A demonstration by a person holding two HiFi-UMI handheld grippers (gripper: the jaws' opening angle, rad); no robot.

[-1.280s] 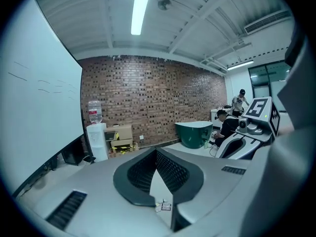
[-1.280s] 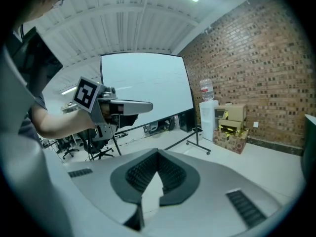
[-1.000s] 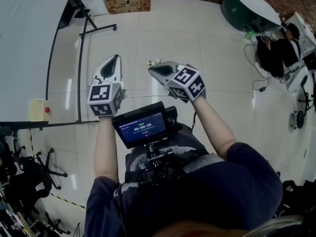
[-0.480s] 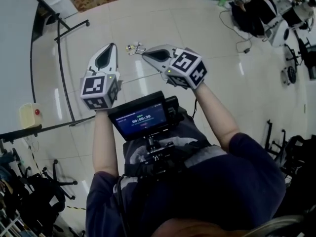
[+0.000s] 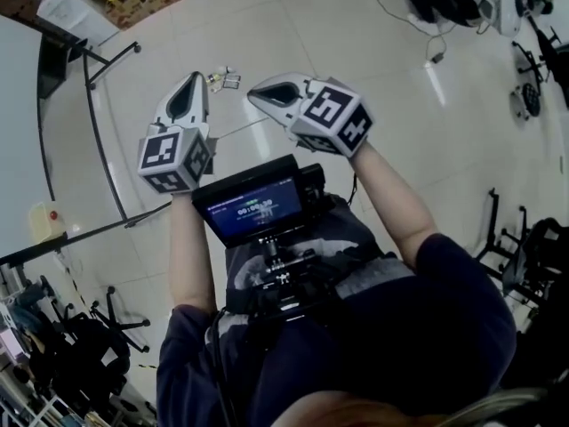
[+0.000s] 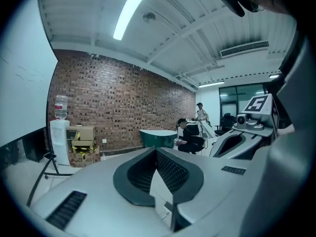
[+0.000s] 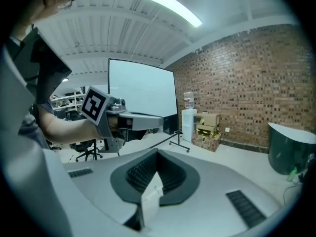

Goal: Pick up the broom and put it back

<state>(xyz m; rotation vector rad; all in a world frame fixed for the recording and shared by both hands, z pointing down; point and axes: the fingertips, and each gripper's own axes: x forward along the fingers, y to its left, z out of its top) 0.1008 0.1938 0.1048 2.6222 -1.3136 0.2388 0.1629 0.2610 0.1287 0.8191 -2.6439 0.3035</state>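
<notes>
Left gripper (image 5: 196,81) and right gripper (image 5: 257,94) have travelled across the floor (image 5: 356,52), each closed on nothing.

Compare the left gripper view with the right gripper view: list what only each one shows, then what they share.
Only the left gripper view: the right gripper, two people beside the green tub, and a ceiling air vent.
Only the right gripper view: the left gripper and the person's left forearm.
Both: the brick wall, the water dispenser, the stacked cardboard boxes, the green tub, and each gripper's own jaws shut with nothing between them. No broom shows in either.
</notes>
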